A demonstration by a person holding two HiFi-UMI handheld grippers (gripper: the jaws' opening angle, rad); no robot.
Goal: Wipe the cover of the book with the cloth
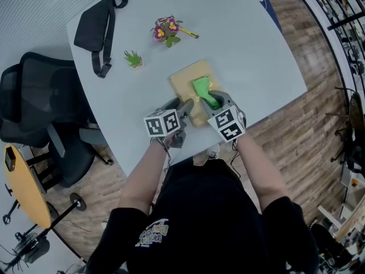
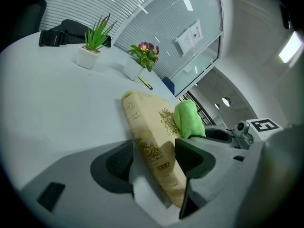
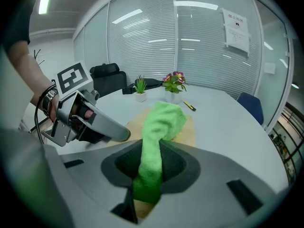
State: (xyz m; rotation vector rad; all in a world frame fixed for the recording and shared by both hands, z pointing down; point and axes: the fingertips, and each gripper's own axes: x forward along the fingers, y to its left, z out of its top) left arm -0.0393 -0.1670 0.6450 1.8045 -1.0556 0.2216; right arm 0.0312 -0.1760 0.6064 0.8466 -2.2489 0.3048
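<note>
Soft and limp, the green cloth (image 3: pixel 161 120) hangs clamped in the right gripper (image 3: pixel 152 167) jaws, flopping ahead onto the stiff, probably slick book (image 2: pixel 145 122), which the left gripper (image 2: pixel 154 156) jaws grip by its near edge.

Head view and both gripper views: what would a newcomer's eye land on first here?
The bright green cloth stands out first, pinched in the right gripper and lying on the cream book near the front edge of the white table. Next comes the left gripper, closed on the book's near corner. Farther back are pink flowers and a black bag.
</note>
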